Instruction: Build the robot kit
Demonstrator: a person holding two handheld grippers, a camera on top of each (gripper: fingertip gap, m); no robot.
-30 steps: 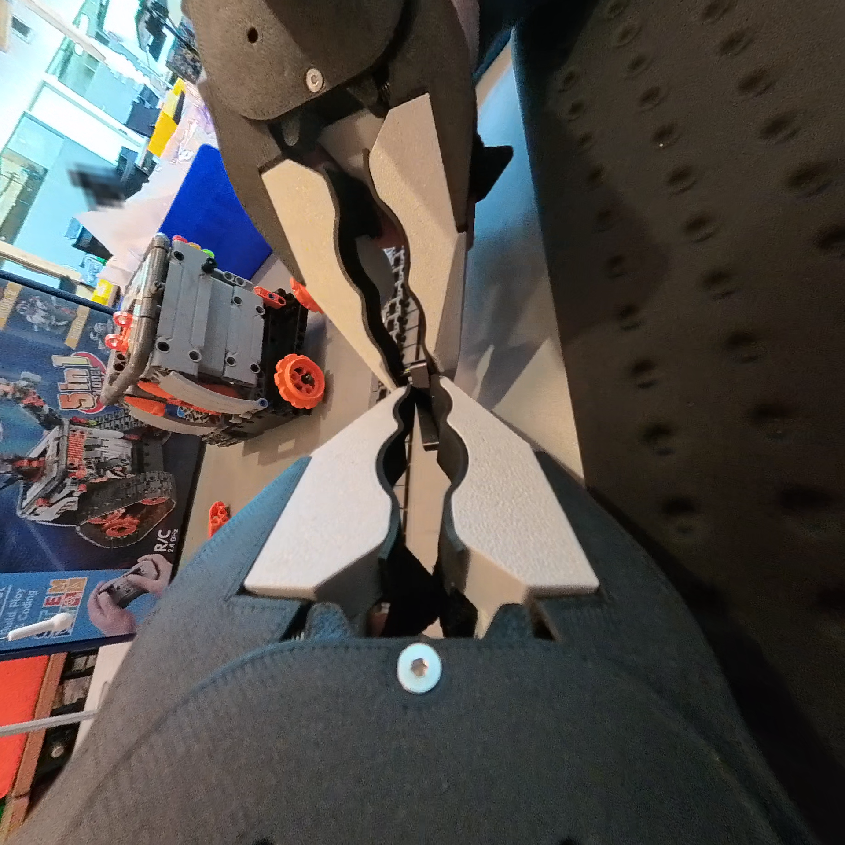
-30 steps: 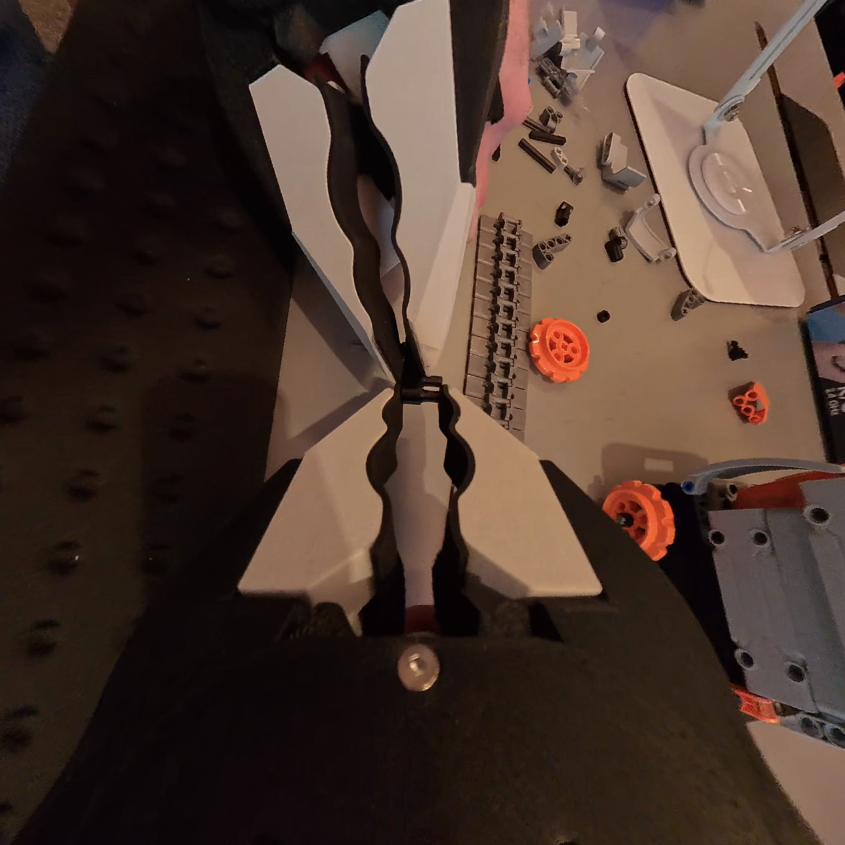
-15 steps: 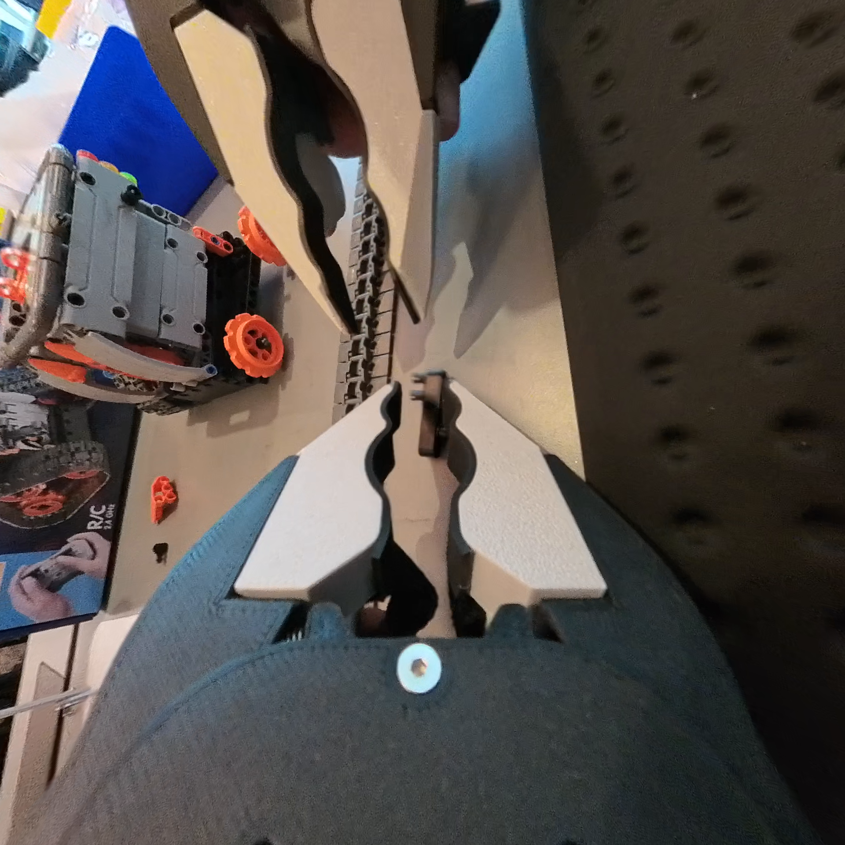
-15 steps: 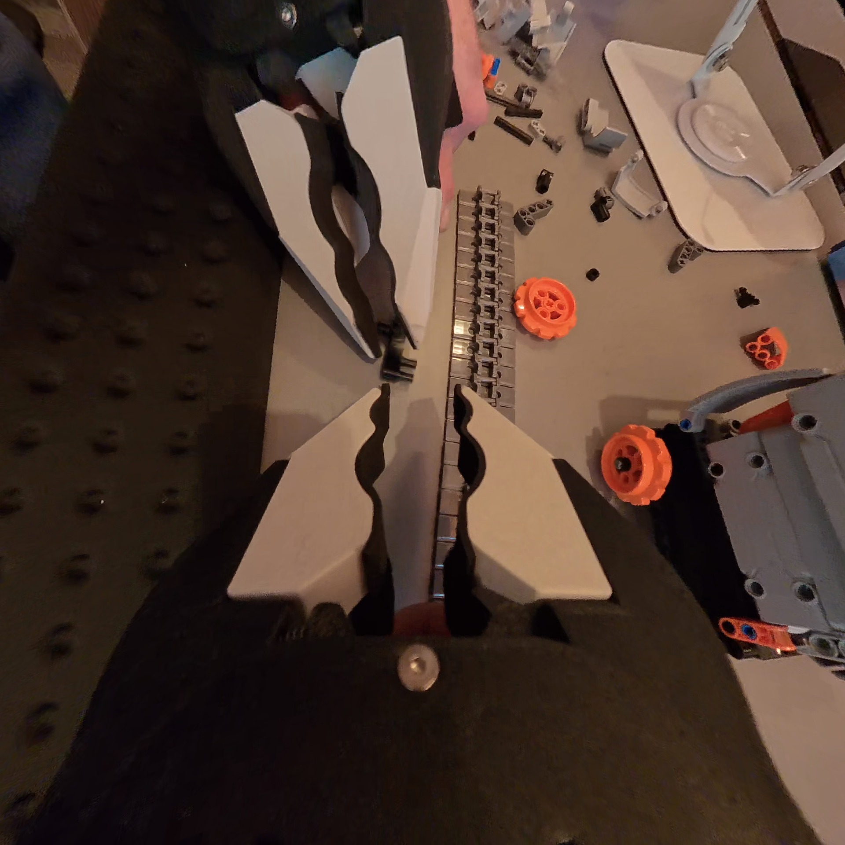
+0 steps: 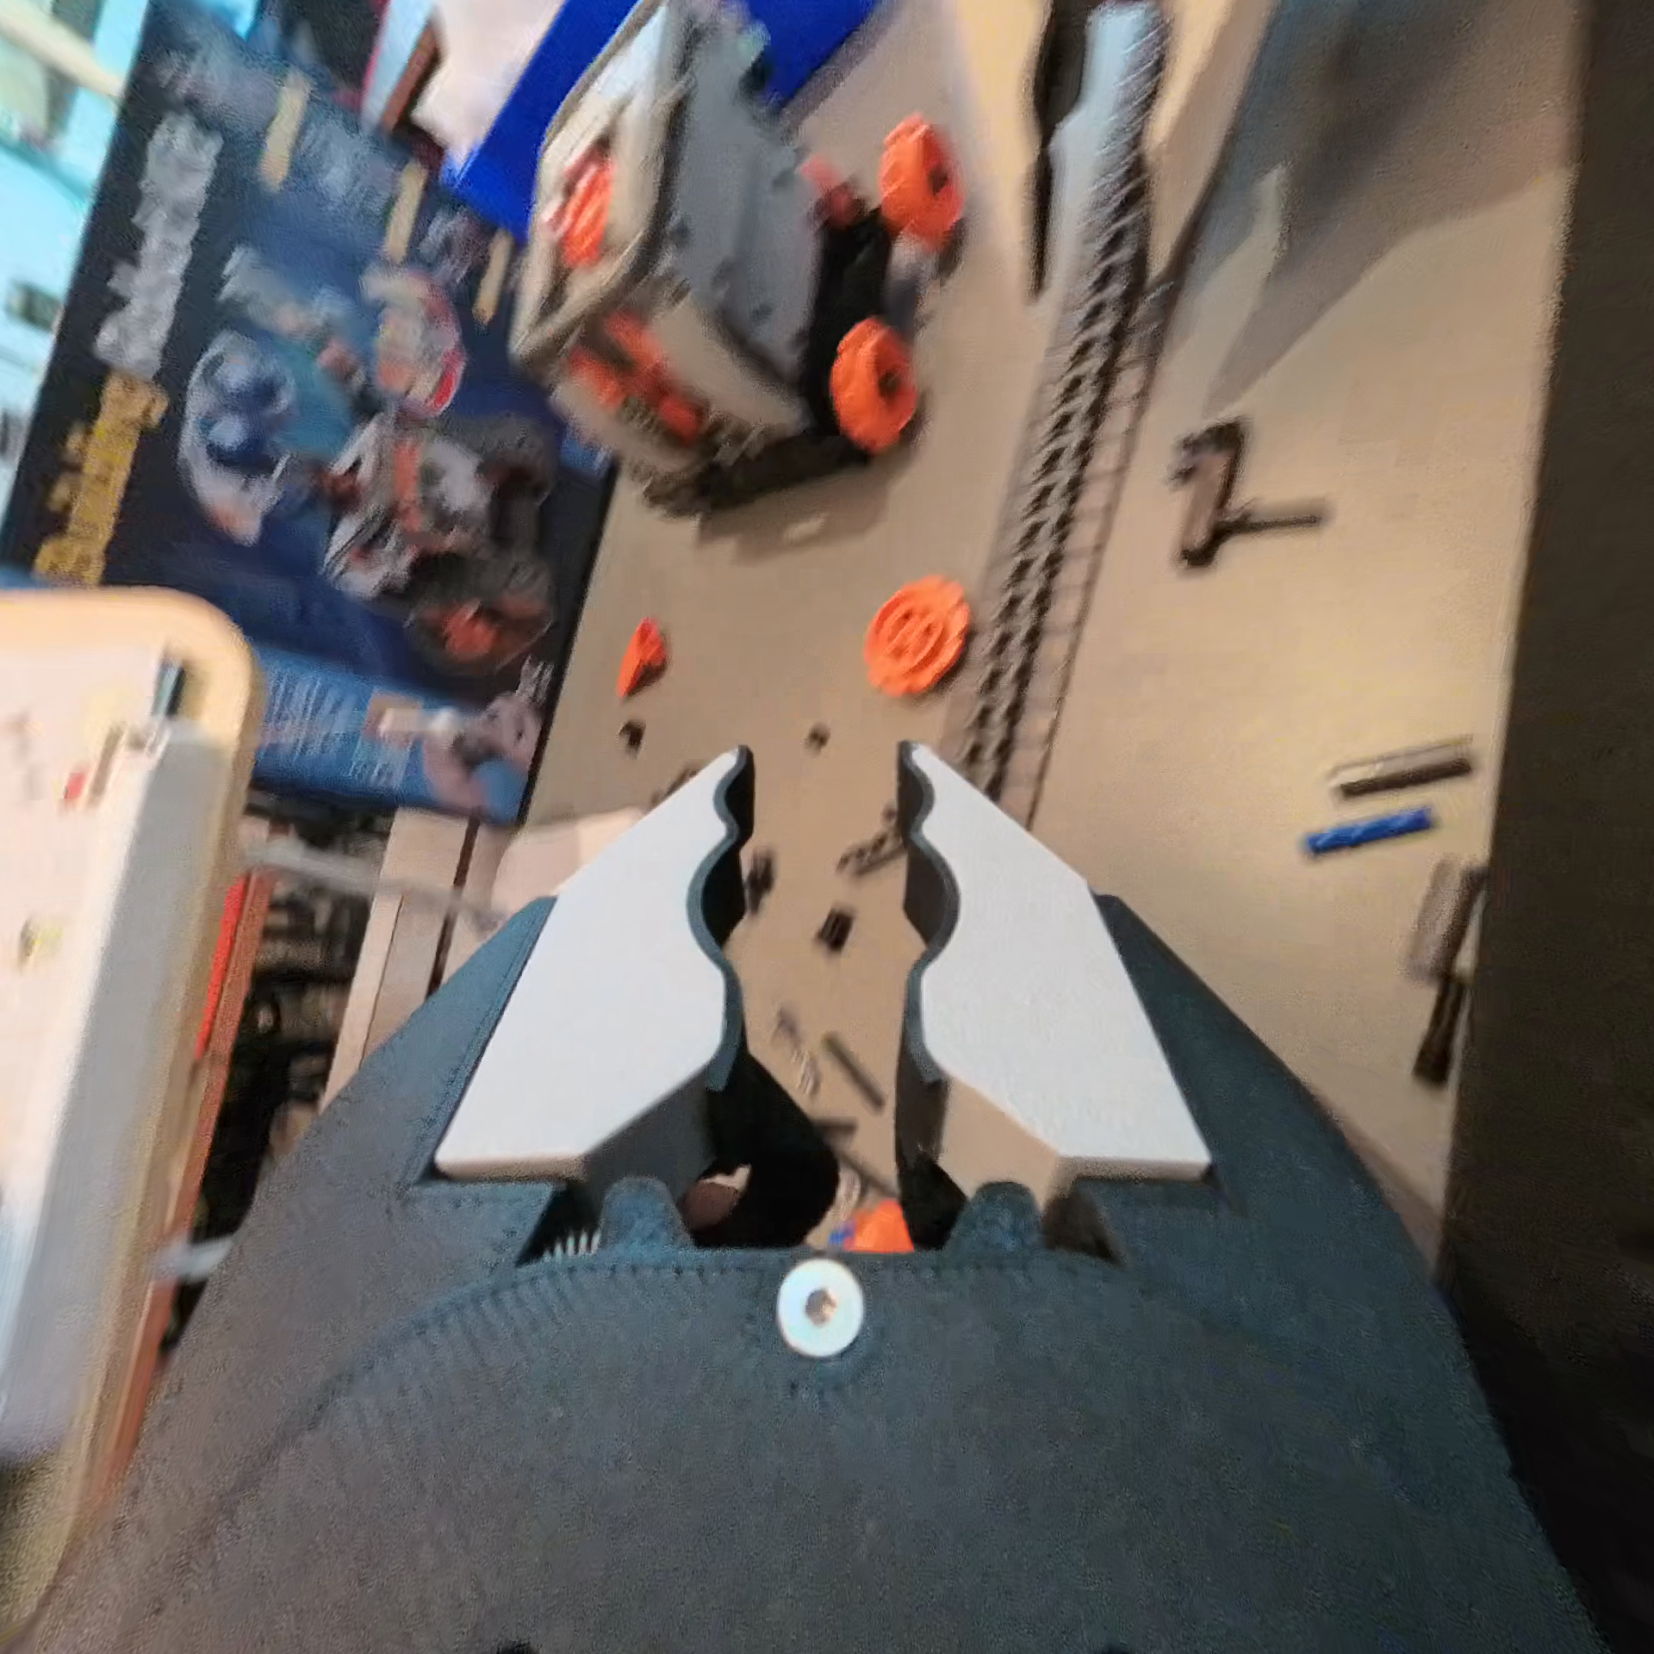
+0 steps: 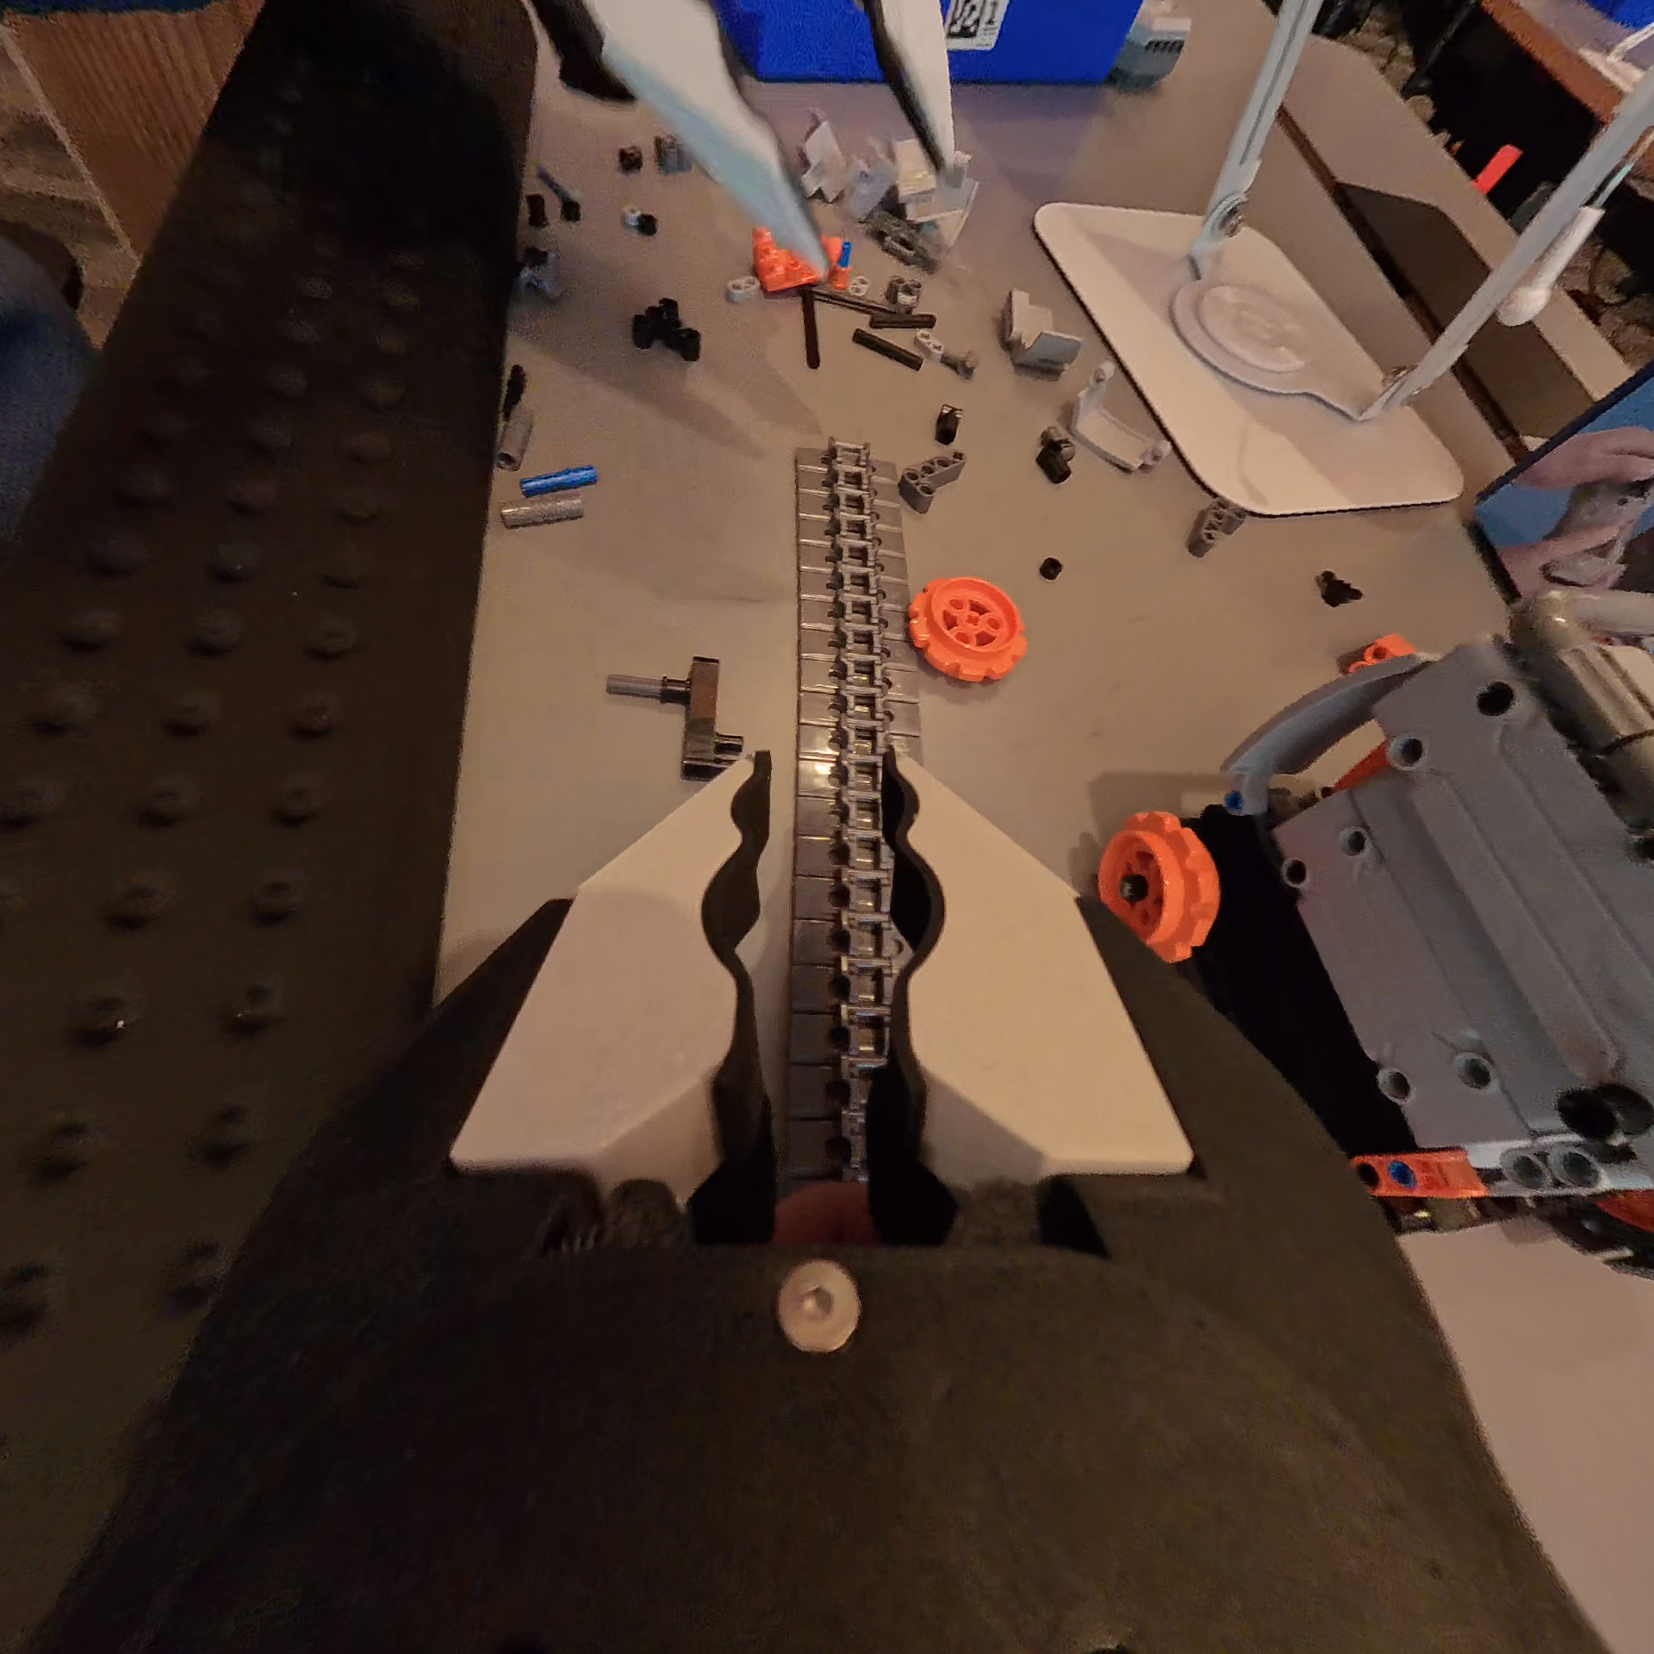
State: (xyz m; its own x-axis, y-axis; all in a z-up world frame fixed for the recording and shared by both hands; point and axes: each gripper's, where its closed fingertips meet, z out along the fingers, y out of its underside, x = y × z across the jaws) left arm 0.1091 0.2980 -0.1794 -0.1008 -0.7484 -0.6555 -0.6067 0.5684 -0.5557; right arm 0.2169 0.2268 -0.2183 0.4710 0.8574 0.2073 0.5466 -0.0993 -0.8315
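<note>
A: Left to right. What's at your left gripper (image 5: pixel 823 770)?

B: Your jaws are apart with nothing between them, held above the table (image 5: pixel 1190 743). That view is motion-blurred. Left of you: a white lamp base (image 5: pixel 98 895), then a dark blue printed box (image 5: pixel 295 358). Ahead-left, the grey-and-orange brick vehicle (image 5: pixel 707 295). A loose orange wheel (image 5: pixel 920 646) lies just left of the long track strip (image 5: pixel 1065 465). Right of the strip there's a small black-and-grey pin piece (image 5: pixel 1217 492), then a dark studded mat (image 5: pixel 1566 626) along the edge.

A: And your right gripper (image 6: pixel 825 770)?

B: Jaws parted here too, empty. The strip (image 6: pixel 850 644) runs straight up the gap between them, but I can't tell if you touch it (looks like you hang over it). Dark studded mat (image 6: pixel 224 582) on the far left. The black-and-grey pin piece (image 6: pixel 689 707) lies just left of your left fingertip. The orange wheel (image 6: pixel 967 628) sits just right of the strip, farther out. The vehicle (image 6: pixel 1468 913) is at the right edge, an orange wheel on it facing you.

A: Far end?

B: Your other gripper's fingers (image 6: pixel 716 125) hang over a scatter of small grey, black and orange parts (image 6: pixel 877 268). White lamp base (image 6: pixel 1253 358) is right of that.
</note>
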